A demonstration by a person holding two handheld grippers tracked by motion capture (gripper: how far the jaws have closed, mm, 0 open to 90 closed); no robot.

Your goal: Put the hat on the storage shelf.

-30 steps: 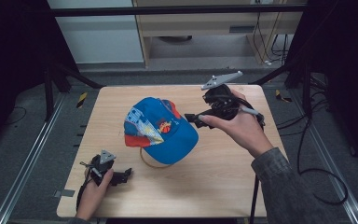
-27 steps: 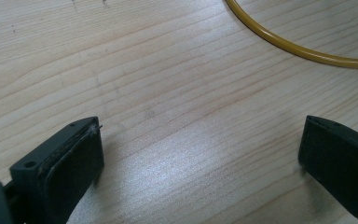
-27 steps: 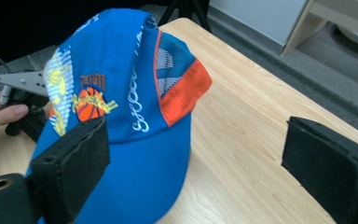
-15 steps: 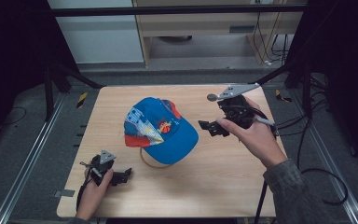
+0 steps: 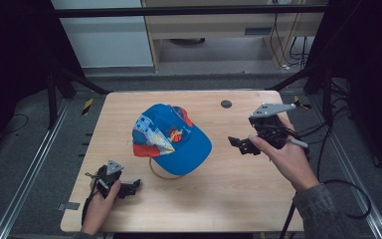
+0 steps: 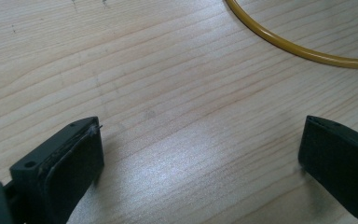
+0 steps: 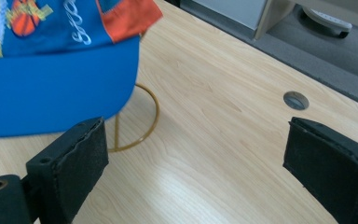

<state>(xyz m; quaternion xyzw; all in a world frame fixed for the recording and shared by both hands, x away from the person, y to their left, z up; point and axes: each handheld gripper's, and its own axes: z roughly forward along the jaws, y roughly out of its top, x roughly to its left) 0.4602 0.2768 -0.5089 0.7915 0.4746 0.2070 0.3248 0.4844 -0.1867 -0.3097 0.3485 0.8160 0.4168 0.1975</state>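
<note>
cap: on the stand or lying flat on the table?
On the stand. The blue cap sits raised on a yellow wire stand, whose ring base rests on the table under the brim. Neither hand-held gripper touches it.

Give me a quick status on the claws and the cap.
Left claw open, low on table. Right claw open, empty, right of cap. Cap sits on its yellow wire stand, untouched. Nothing between right claw and cap.

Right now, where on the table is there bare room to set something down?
Bare wood lies between the blue cap and the right gripper, and along the near edge of the table between both hands. The far-left corner is free too. It is crowded mid-table, where the cap sits on its yellow wire stand.
</note>
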